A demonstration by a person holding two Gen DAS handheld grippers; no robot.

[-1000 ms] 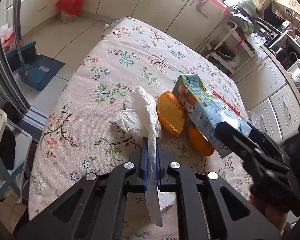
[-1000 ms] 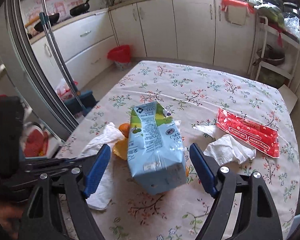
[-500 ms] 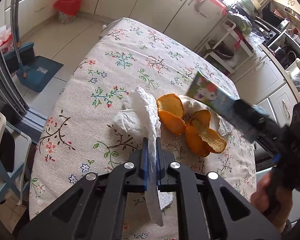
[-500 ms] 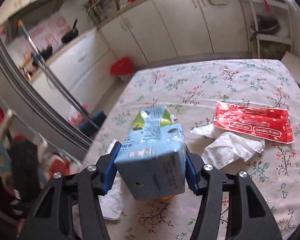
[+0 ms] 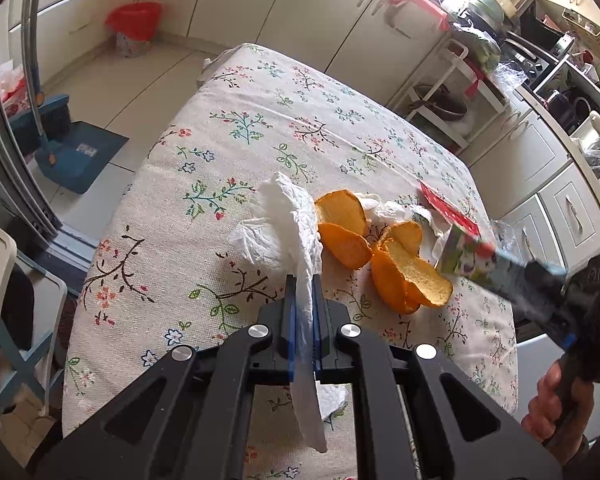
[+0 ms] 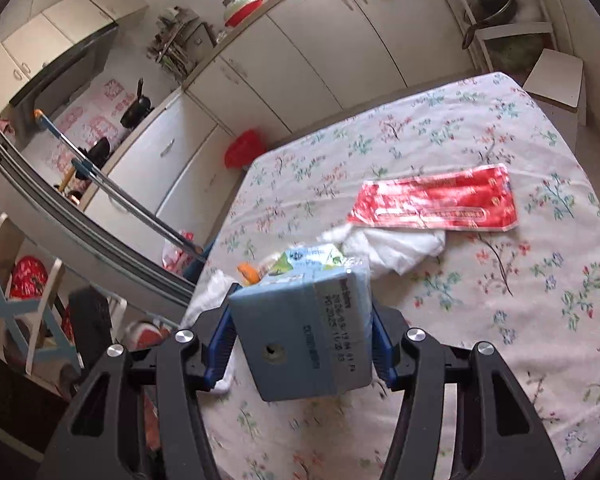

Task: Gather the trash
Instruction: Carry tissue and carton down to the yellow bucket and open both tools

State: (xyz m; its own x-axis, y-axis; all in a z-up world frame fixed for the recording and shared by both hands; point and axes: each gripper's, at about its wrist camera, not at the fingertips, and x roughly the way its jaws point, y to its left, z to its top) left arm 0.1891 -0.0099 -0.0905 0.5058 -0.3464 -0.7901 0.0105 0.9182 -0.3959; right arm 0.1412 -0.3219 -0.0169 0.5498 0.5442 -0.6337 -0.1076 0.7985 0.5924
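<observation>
While left gripper (image 5: 304,292) pinches a tissue (image 5: 284,224), right gripper (image 6: 300,344) clamps the seemingly lifted carton (image 6: 308,320).

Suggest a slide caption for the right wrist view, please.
Right tongs grip a blue carton above the floral tablecloth.

Blurred date print on carton base (image 6: 312,344), "2025" partly legible, red wrapper (image 6: 436,204) lettering unreadable

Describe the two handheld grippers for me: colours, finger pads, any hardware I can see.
Both match: matte black angular frames with cut-out openings, silver round bolt heads at the joints, and blue pads lining the fingers. The left gripper shows thin flat blue pads; the right gripper shows ribbed blue pads. A bare hand grips the right one's black handle. No cables or sleeves are visible.
</observation>
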